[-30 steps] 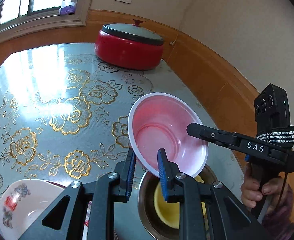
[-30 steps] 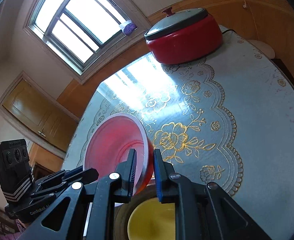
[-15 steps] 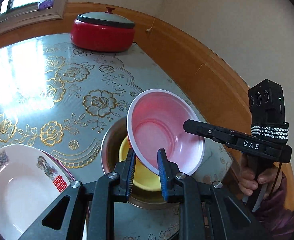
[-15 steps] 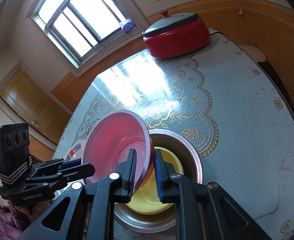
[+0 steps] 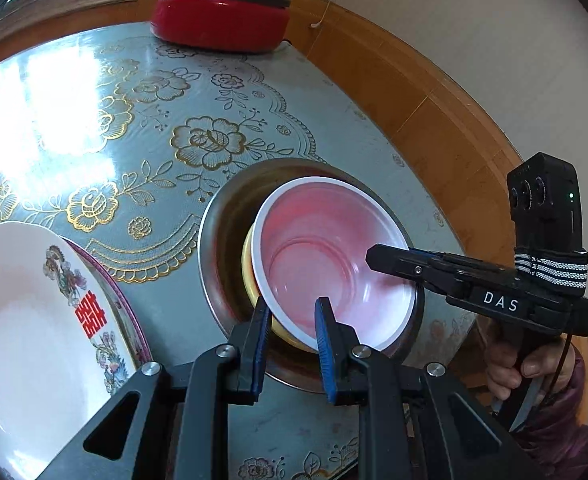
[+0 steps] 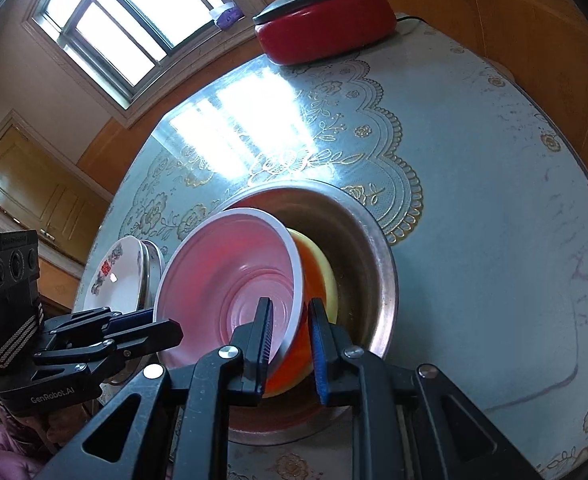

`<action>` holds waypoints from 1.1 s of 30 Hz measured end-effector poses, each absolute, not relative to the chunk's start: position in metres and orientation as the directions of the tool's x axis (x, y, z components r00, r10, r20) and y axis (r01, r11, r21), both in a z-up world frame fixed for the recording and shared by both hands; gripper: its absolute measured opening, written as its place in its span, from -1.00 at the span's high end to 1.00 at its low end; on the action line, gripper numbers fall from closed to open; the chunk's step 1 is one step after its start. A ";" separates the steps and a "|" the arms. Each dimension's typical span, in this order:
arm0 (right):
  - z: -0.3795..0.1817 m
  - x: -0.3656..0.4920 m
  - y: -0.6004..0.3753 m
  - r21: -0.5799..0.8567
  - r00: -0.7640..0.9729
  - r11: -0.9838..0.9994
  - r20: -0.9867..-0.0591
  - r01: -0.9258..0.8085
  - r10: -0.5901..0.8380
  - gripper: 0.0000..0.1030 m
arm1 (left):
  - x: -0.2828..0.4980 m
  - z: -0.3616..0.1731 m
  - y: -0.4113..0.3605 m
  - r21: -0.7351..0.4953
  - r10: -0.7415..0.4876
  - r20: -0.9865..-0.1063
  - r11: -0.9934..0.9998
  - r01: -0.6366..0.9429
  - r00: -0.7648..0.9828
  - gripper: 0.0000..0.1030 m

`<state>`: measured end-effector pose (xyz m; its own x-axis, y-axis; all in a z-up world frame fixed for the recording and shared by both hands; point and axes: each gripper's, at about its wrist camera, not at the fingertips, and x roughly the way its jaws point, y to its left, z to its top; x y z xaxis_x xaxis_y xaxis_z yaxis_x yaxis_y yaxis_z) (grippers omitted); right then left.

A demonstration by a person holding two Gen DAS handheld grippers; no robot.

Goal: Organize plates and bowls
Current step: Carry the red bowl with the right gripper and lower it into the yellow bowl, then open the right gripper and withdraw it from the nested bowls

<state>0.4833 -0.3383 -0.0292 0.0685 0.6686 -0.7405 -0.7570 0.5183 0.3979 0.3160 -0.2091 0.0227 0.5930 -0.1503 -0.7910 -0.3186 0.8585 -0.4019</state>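
both claws pinch the pink bowl (image 5: 334, 268) by opposite rims: left gripper (image 5: 291, 320) near edge, right gripper (image 6: 289, 322) the other (two-point hold keeps it level). it sits just ahead, over the yellow bowl (image 6: 326, 264) nested in the steel basin (image 5: 221, 232).

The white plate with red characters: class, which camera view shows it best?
The left wrist view: the white plate lies close and large, red characters clear, though cut off by the frame. The right wrist view shows it small and distant, partly behind the left gripper.
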 end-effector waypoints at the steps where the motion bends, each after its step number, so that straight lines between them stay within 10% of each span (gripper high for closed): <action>1: -0.029 0.484 -0.340 0.396 0.071 0.518 -0.740 -0.758 0.669 0.65 | 0.317 0.021 -0.208 -0.404 -0.151 -0.792 0.856 -0.322 0.592 0.57; 33: -0.019 0.474 -0.336 0.215 0.205 0.529 -0.754 -0.821 0.624 0.48 | 0.308 0.030 -0.199 -0.390 -0.091 -0.766 0.853 -0.347 0.637 0.37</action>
<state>0.4736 -0.3363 -0.0190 0.2045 0.6243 -0.7539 -0.8211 0.5287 0.2150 0.3084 -0.1995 0.0295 0.6368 -0.0910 -0.7656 -0.3473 0.8527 -0.3902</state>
